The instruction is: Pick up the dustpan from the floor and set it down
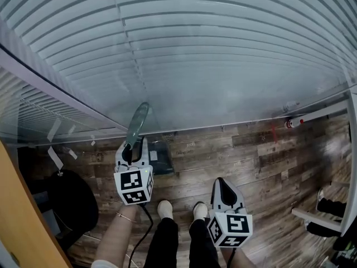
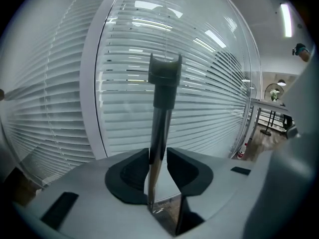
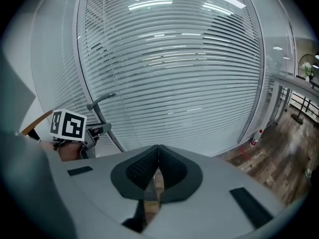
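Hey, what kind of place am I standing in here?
Probably an office or similar commercial interior: a long wall of horizontal blinds, wood-plank flooring, and a strip ceiling light overhead.

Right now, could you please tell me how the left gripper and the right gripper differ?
The left gripper is clamped on the metal dustpan handle; the right gripper has its jaws shut together on nothing. In the head view, the left gripper sits farther forward, by the blinds, while the right gripper hangs near the person's shoes. Both are grey with black pads and a marker cube.
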Demonstrator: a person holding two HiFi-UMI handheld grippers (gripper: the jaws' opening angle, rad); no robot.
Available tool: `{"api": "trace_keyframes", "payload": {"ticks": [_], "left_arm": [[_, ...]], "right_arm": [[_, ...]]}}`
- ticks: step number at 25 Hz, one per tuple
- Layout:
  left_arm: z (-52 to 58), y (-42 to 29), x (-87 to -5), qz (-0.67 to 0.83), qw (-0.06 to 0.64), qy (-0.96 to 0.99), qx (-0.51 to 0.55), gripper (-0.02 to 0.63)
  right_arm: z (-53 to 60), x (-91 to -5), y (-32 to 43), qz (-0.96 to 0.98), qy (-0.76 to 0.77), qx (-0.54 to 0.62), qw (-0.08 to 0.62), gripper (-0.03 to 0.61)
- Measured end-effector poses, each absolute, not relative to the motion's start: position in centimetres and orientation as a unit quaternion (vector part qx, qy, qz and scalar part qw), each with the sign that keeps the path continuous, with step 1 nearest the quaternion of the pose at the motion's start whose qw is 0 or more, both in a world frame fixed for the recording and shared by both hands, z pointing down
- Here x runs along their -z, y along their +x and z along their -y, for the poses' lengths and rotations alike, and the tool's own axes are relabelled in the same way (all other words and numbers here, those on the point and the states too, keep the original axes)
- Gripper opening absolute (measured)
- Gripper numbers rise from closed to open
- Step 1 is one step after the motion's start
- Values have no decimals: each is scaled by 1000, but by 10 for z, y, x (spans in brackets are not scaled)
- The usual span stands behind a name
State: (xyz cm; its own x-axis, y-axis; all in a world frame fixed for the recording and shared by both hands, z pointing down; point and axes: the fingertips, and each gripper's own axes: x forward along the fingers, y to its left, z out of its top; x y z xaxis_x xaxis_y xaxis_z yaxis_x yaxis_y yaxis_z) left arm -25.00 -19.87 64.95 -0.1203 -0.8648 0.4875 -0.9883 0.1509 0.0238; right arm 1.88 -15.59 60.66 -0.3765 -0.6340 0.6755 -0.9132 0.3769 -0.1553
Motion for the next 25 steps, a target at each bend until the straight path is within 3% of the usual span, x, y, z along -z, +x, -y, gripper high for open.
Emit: {"api": "trace_keyframes", "payload": {"ticks": [25], "left_arm": [[172, -220, -619, 716, 186, 651, -173, 100]], "right_arm": [[151, -585, 38, 787, 507, -250, 248, 32]]}}
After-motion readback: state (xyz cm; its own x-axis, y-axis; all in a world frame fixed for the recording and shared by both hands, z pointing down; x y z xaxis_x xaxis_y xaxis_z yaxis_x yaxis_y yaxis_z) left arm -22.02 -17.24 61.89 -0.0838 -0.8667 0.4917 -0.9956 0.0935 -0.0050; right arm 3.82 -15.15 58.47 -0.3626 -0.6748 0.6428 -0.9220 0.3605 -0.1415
